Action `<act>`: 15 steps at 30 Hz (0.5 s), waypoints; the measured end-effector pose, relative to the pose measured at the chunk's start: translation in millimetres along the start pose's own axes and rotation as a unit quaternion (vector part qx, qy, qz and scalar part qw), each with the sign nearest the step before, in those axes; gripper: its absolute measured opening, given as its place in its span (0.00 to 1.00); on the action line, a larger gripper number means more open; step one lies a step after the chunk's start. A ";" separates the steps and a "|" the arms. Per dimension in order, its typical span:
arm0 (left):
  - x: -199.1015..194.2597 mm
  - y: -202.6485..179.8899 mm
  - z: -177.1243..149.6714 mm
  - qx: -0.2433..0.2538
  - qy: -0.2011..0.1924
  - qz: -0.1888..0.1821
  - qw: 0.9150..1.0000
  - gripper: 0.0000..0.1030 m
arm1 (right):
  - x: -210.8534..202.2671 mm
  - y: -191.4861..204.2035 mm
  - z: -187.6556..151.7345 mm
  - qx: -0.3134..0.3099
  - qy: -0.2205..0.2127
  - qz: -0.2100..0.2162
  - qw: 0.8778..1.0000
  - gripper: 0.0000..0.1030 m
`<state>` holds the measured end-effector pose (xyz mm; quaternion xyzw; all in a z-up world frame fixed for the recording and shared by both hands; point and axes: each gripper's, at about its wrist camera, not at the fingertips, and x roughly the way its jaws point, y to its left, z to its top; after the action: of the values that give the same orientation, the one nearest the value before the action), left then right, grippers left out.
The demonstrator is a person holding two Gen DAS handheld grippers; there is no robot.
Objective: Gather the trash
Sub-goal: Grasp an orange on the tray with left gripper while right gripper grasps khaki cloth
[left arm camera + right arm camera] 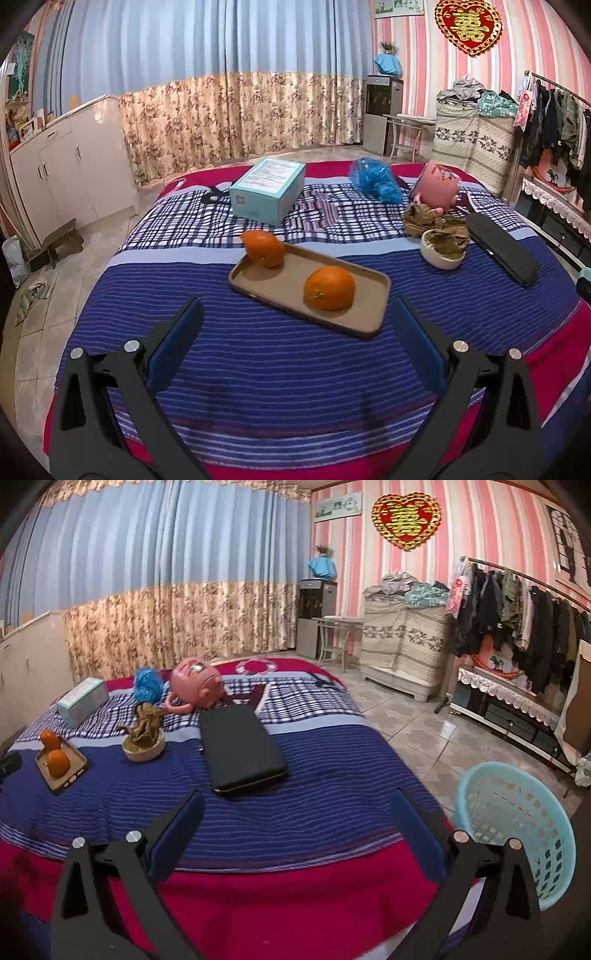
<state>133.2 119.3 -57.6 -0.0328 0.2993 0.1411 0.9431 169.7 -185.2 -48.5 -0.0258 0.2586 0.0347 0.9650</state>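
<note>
Left wrist: left hand-held gripper (pixel 295 332) wide, empty; right hand-held gripper (pixel 295 812) likewise.

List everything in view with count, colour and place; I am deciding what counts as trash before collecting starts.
oranges: 2, orange, on the tray
tray: 1, tan, mid-bed
box: 1, teal, far left of bed
crumpled bag: 1, blue, far side of bed
toy pot: 1, pink, tipped, beside the bag
bowl: 1, white, holding brown scraps
flat case: 1, black, right side of bed
basket: 1, light blue, off the bed's right edge
left gripper: open, empty
right gripper: open, empty
</note>
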 end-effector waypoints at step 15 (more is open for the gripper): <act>58.0 -3.4 13.2 0.028 0.054 -0.024 0.998 0.85 | 27.5 44.8 3.1 -0.030 0.032 0.027 0.999 0.95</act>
<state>186.8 132.3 -80.1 -0.0209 0.3527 0.1078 0.9293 191.5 -138.9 -61.0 -0.0490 0.2884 0.0678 0.9539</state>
